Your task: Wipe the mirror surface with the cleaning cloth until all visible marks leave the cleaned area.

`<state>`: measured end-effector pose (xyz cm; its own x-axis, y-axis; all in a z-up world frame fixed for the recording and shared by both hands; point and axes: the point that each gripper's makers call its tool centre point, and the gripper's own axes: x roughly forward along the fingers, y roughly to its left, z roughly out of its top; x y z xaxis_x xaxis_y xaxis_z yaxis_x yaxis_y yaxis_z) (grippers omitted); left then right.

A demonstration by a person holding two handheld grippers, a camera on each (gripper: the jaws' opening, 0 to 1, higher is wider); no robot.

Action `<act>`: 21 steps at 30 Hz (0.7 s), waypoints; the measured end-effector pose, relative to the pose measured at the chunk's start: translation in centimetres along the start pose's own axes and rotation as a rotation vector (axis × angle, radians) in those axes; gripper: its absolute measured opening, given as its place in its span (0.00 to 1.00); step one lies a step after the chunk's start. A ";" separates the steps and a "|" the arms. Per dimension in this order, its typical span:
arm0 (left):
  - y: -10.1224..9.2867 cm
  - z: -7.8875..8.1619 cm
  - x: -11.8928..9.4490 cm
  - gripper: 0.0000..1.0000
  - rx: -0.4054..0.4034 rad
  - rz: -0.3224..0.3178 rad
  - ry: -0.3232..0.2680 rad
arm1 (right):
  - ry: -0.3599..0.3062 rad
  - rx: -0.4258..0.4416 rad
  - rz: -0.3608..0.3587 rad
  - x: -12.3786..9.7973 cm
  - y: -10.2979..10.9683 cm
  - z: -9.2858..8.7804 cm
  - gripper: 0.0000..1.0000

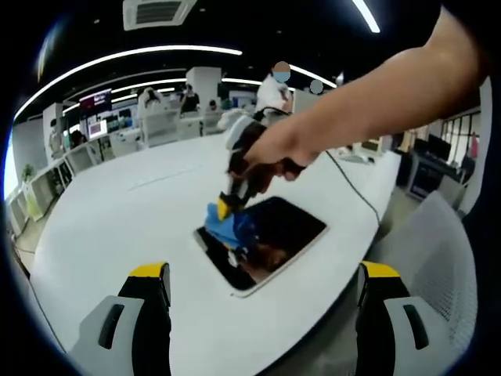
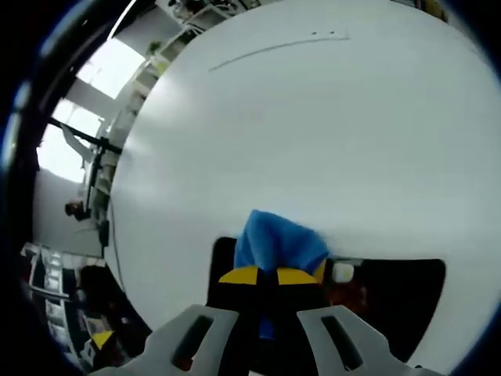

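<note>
A dark rectangular mirror (image 1: 290, 227) with a pale frame lies flat on the white table (image 1: 125, 211), near its front edge. A blue cleaning cloth (image 1: 232, 227) rests on the mirror's left part. The right gripper (image 1: 227, 210), held by a person's hand (image 1: 274, 153), comes down from the upper right and is shut on the cloth, pressing it on the glass. In the right gripper view the yellow-tipped fingers (image 2: 243, 276) pinch the blue cloth (image 2: 278, 239) over the mirror (image 2: 391, 294). My left gripper (image 1: 266, 274) stands open before the mirror, holding nothing.
A black cable (image 1: 356, 188) runs across the table at the right of the mirror. A grey chair (image 1: 438, 258) stands past the table's right edge. Desks, screens and people fill the room behind. The table stretches bare to the left and far side (image 2: 313, 117).
</note>
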<state>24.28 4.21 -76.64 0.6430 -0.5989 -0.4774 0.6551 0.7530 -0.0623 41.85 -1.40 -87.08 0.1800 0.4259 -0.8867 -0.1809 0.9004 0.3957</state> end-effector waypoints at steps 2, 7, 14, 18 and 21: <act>-0.1 0.0 0.0 1.00 -0.002 -0.005 -0.001 | 0.000 -0.014 -0.003 -0.1 0.3 -0.1 0.00; -0.1 0.0 0.0 1.00 0.000 -0.006 -0.001 | 0.005 -0.013 0.004 0.3 1.1 0.1 0.00; 0.1 0.0 0.0 1.00 -0.007 -0.004 -0.002 | 0.005 -0.009 0.027 1.3 2.5 0.8 0.00; 0.0 -0.1 0.0 1.00 -0.007 -0.009 0.001 | 0.005 -0.029 0.033 1.4 3.1 0.8 0.00; -0.1 -0.1 0.1 1.00 -0.006 -0.012 0.004 | -0.005 0.014 0.050 1.3 3.5 0.7 0.01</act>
<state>24.22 4.11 -76.76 0.6338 -0.6067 -0.4798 0.6601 0.7476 -0.0733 42.15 2.34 -86.66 0.1755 0.4709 -0.8646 -0.1760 0.8790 0.4431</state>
